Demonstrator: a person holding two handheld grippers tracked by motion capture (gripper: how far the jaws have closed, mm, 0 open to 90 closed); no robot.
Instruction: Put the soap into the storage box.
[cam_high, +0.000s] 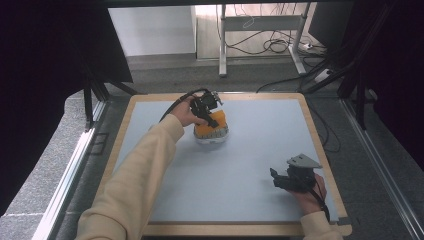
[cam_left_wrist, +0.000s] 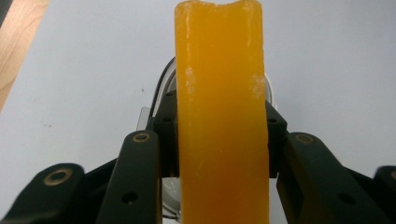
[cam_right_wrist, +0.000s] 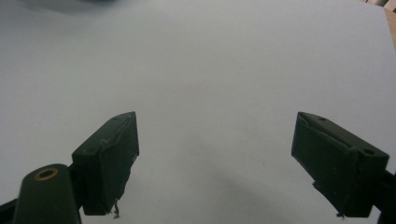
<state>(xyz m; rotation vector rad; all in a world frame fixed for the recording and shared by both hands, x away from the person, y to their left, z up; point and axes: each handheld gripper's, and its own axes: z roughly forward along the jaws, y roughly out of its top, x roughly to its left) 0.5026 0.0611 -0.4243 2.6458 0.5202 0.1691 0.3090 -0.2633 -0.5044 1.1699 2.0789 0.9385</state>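
Near the desk's front right corner, the right tool (cam_high: 280, 180) rests low over the pale desk (cam_high: 260, 150), its jaws spread wide with nothing but bare surface between them. Farther back, left of centre, the left tool (cam_high: 210, 114) clamps an orange sponge (cam_left_wrist: 222, 116), jaws pressed against both its sides. The sponge stands on edge in a white dish (cam_high: 212, 137) just beneath it.
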